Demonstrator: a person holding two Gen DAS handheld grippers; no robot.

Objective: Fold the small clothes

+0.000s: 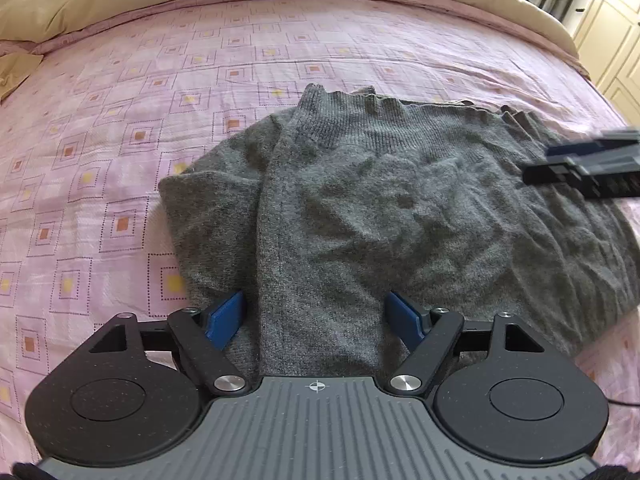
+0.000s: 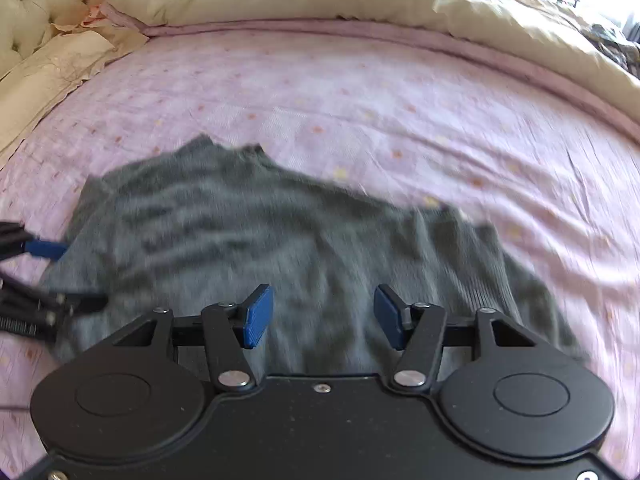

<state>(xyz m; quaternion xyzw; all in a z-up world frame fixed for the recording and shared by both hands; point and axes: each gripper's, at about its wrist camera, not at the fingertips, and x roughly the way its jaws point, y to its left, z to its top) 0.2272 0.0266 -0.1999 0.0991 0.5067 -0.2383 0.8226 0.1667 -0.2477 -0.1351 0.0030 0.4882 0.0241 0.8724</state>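
The sweater (image 1: 380, 216) is a dark grey knit with a ribbed collar at its far edge. It lies flat on the bed, partly folded: one side is turned inward over the body, forming a long lengthwise fold edge. The surface shows shallow wrinkles. The near hem is hidden.

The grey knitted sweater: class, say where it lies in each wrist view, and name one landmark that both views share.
Left wrist view: the grey knitted sweater fills the centre and right, its ribbed collar at the far edge, with the open left gripper over its near edge.
Right wrist view: the sweater, blurred, lies centre-left, beyond the open right gripper.
Shared landmark: the pink patterned bedsheet beneath it.
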